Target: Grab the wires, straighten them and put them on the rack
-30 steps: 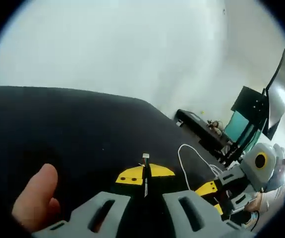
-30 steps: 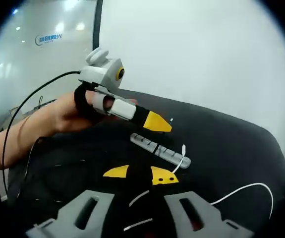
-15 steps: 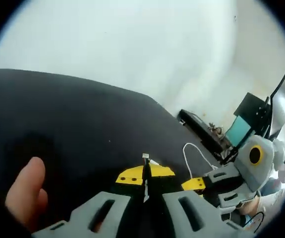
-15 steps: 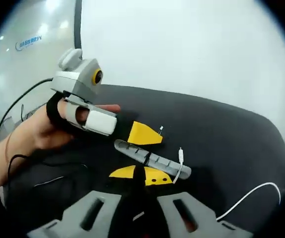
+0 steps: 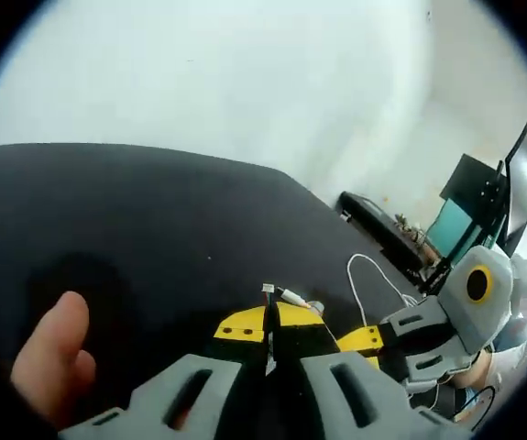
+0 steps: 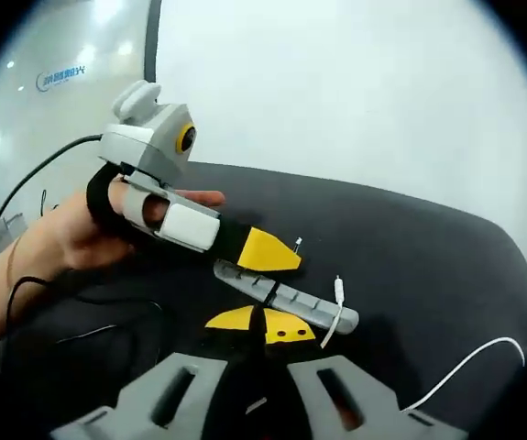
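Wire (image 6: pixel 335 316) across rack (image 6: pixel 286 293), mid-table (image 6: pixel 428 266)

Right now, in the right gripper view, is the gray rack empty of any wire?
No, a white wire already sits in a slot near the right end of the gray rack, its plug end pointing up.

My left gripper (image 5: pixel 269 323): bottom centre, yellow tips closed on a thin wire (image 5: pixel 268 295) whose small plug pokes up between them.
My thumb (image 5: pixel 50 353): lower left of the frame.
Table (image 5: pixel 135 229): black cloth across the middle.
My right gripper (image 5: pixel 428 325): lower right, yellow tip pointing inward.
White cable (image 5: pixel 366 280): loops on the cloth, right of centre.
Wall (image 5: pixel 226 73): pale, across the top.
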Demonstrator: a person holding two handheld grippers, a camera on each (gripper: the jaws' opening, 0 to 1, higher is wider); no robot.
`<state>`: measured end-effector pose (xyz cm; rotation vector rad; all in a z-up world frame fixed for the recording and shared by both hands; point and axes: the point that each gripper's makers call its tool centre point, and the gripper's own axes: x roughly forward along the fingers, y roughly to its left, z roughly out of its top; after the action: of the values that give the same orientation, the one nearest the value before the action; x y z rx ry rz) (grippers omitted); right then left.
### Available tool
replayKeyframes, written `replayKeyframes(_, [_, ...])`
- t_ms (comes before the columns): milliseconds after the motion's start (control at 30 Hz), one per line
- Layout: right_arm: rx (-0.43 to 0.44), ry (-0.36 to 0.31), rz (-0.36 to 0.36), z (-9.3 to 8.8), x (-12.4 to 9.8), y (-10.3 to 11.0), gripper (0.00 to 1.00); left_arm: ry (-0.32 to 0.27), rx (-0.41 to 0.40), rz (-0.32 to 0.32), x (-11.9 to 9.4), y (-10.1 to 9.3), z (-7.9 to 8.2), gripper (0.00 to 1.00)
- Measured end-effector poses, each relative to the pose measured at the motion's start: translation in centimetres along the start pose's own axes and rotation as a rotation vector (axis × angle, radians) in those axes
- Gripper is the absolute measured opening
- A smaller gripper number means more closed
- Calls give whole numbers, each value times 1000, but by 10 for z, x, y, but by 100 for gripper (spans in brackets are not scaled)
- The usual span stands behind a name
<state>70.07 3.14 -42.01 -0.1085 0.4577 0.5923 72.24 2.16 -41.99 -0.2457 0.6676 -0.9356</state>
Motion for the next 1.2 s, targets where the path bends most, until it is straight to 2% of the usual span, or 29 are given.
replayKeyframes(100, [-32, -6, -2, 0, 3, 2, 2, 18, 34, 29, 4, 3, -2, 0])
replayKeyframes(233, [-172, -17, -25, 0, 5, 3, 2, 38, 90, 59, 7, 2, -7, 0])
replayKeyframes(367, [-115, -30, 14, 2, 0, -1, 2, 41, 73, 57, 9, 10, -2, 0])
replayKeyframes(400, [-83, -67, 34, 10, -4, -2, 0, 37, 70, 55, 9, 12, -1, 0])
replayKeyframes(433, [-66, -108, 17, 20, -9, -11, 0, 34, 71, 52, 10, 13, 0, 0])
replayKeyframes(500, [-104, -162, -21, 31, -9, -22, 0, 30, 66, 44, 10, 15, 2, 0])
replayKeyframes(533, [-91, -147, -18, 29, -6, -23, 0, 29, 55, 40, 10, 16, 3, 0])
replayKeyframes(600, [-93, -158, -18, 30, 0, -20, 0, 24, 33, 31, 10, 17, 4, 0])
replayKeyframes(700, [-167, -150, -45, 32, 6, -21, 0, 14, 18, 18, 11, 19, 5, 0])
replayKeyframes(733, [-167, -141, -37, 30, 8, -20, 0, 11, 15, 17, 11, 19, 5, 0])
replayKeyframes(800, [-107, -120, 12, 24, 11, -15, 0, 0, 26, 18, 11, 18, 6, 0])
replayKeyframes(833, [-99, -110, 10, 22, 12, -17, 0, -5, 33, 18, 12, 19, 6, 0])
replayKeyframes(933, [-127, -92, -11, 16, 16, -21, 0, -15, 25, 10, 11, 20, 7, 0])
replayKeyframes(1000, [-126, -108, -7, 20, 15, -20, 0, -21, 14, 7, 10, 19, 7, 0])
replayKeyframes(1033, [-98, -110, -1, 20, 14, -20, 0, -20, -7, 7, 10, 19, 6, 0])
replayKeyframes(1067, [-31, -138, 12, 24, 12, -20, 0, -21, -11, 7, 9, 19, 6, 0])
replayKeyframes(1100, [-16, -144, 31, 25, 11, -18, 0, -24, -8, 6, 9, 18, 6, 0])
replayKeyframes(1200, [-52, -133, 17, 22, 11, -18, 0, -28, -12, -2, 9, 17, 6, 0])
